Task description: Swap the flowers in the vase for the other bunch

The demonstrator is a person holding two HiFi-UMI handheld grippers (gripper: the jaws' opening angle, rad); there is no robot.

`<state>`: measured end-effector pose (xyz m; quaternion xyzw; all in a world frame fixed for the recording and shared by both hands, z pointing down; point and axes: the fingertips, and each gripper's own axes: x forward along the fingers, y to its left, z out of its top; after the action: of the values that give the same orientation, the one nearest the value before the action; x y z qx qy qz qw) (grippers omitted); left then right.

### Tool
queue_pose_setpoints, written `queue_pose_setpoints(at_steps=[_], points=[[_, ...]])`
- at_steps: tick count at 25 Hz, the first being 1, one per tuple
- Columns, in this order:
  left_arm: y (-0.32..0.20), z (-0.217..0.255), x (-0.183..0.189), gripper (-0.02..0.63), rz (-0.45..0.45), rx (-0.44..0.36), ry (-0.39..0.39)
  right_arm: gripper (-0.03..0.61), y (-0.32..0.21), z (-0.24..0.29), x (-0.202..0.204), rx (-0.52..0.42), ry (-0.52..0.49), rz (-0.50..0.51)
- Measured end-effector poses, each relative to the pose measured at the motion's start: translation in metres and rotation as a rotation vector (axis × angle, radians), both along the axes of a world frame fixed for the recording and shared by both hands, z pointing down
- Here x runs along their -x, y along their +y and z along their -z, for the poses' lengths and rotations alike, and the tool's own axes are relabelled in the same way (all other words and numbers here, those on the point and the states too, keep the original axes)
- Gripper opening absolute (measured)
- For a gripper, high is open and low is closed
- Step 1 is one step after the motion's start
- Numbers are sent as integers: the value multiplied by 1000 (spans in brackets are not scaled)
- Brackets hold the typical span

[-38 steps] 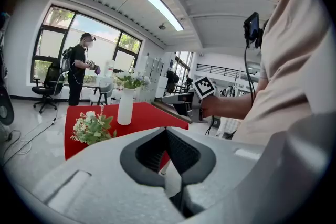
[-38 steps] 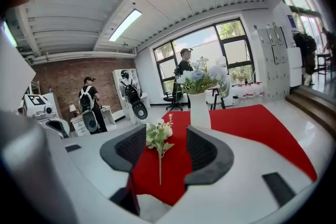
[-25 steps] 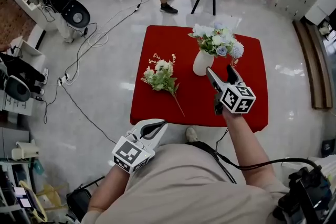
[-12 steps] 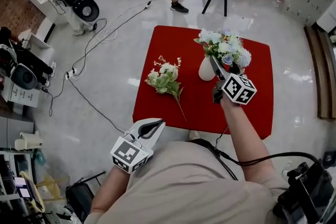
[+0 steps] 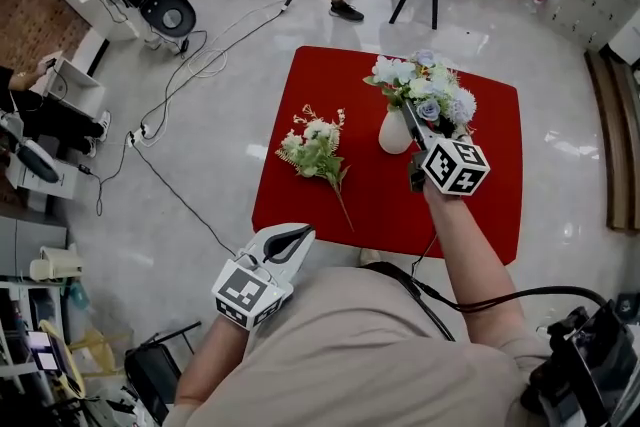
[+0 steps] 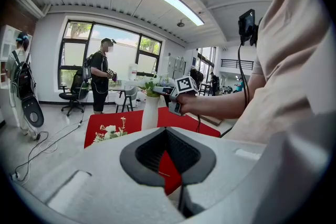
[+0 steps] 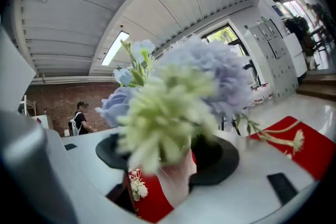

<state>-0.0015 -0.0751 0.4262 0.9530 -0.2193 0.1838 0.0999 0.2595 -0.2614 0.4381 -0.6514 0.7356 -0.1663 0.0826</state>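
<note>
The flowers blur against my right gripper, so I can't tell whether its pads press them.

Beige short-sleeved shirt; black cable running from the right wrist back to the waist. White-shelled left claw and right claw, dark pads inside; black-and-white square-marker cube on each.

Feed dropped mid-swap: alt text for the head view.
The right gripper reaches into the bunch in the white vase on the red table; its jaws have just been closing around the flowers, not yet pressing. The other bunch lies on the table left of the vase; the left gripper hangs shut and empty by the person's waist.
</note>
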Motion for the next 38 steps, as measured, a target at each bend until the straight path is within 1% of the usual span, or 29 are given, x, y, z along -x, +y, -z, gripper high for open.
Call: queue_pose_setpoints(at_steps=[2,6,12,24,29,38], points=[[1,-1,-1,8,0,0,-2,266,1,2,-1,-6,20,1],[1,-1,-5,8,0,-4,-3,208,1,6,-4,-11,35,-2],[-1,5,-5,8,2,-16,-9,138,-1,13,-6,-9,52,-1],[4,5,-10,8,4,-15,-4,104,2,38,-5,-66,66,43],[8,-1,-6,8,0,-17,-5,98,3,49,-2,-95,46,61],[13,-2,3,8,-7,-16,6,92,7,85,1,-130,21,85]])
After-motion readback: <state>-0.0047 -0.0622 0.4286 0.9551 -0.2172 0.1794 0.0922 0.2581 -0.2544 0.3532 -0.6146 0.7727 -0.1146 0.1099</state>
